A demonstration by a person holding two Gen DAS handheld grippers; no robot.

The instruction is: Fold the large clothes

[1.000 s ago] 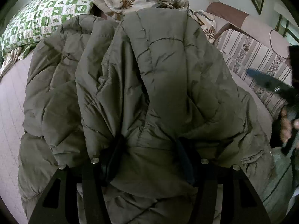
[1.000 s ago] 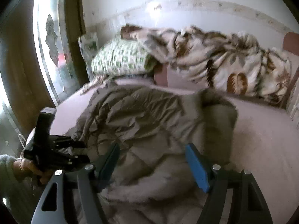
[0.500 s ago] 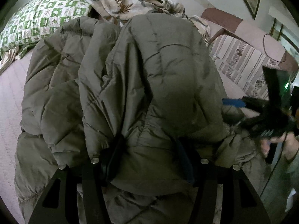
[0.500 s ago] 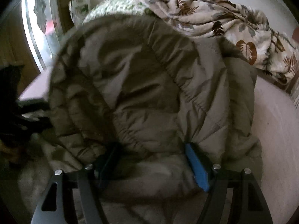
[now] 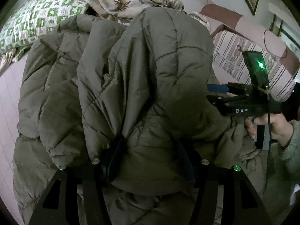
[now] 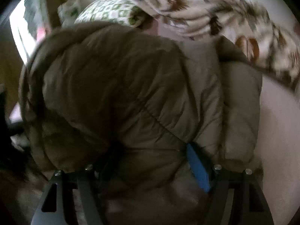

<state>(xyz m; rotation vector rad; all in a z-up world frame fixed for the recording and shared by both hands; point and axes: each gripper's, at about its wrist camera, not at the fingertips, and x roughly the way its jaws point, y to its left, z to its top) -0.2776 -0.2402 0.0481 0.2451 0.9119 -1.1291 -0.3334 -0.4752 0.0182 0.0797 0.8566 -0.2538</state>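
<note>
A large olive quilted puffer coat [image 5: 131,86] lies bunched on a pink bed. My left gripper [image 5: 150,150] has a thick fold of the coat between its fingers and holds it raised, and the fabric drapes over the fingertips. My right gripper [image 6: 151,150] has another thick fold of the same coat [image 6: 121,93] between its fingers. Its blue pad [image 6: 198,170] shows at the right. The right gripper also shows in the left wrist view [image 5: 241,101], pushed into the coat's right side and held by a hand.
A green checked pillow [image 5: 37,18] and a leaf-print blanket [image 5: 120,1] lie at the head of the bed. A striped armchair [image 5: 253,56] stands to the right. The pink bed sheet [image 6: 277,131] shows to the right of the coat. A window [image 6: 24,37] is at left.
My right gripper came in from the right, took a fold of the coat and lifted it. The left gripper kept its hold and shifted little.
</note>
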